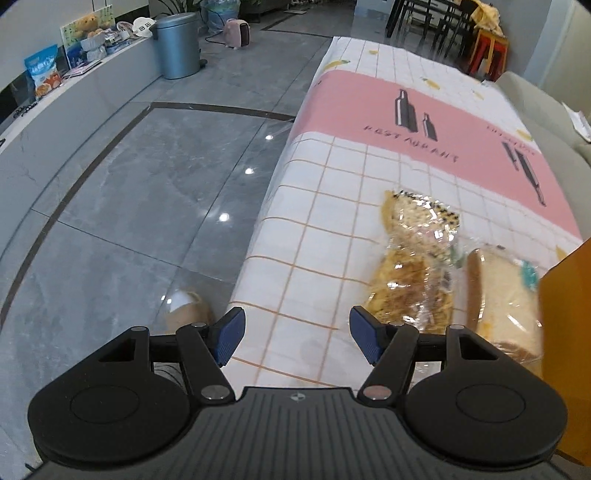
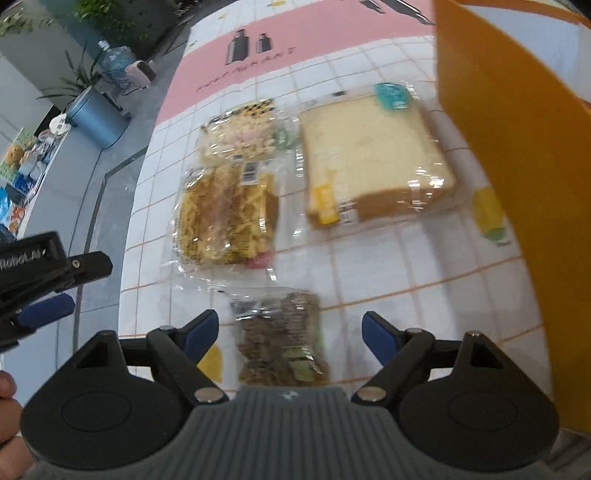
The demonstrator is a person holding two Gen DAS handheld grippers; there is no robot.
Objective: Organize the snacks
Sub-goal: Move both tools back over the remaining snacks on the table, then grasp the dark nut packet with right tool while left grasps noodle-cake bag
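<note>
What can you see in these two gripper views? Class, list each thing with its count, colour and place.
Wrapped snacks: four, clear wrap, on the tablecloth: pale cake slice, yellow noodle pack, popcorn-like pack, dark brown pack.
Orange box: one, right of the snacks.
Bin: one, blue-grey, on the floor.
Heater: one, pink, beyond the bin.
Left gripper: black, blue pads, open, over the table edge.
Right gripper: open, above the dark brown pack.

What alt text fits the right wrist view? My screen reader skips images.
The right gripper, jaws open, hovers over a clear-wrapped dark brown snack pack on a grid-patterned tablecloth. Beyond lie a wrapped pale cake slab, a yellow shredded snack pack and an orange box wall.
</note>
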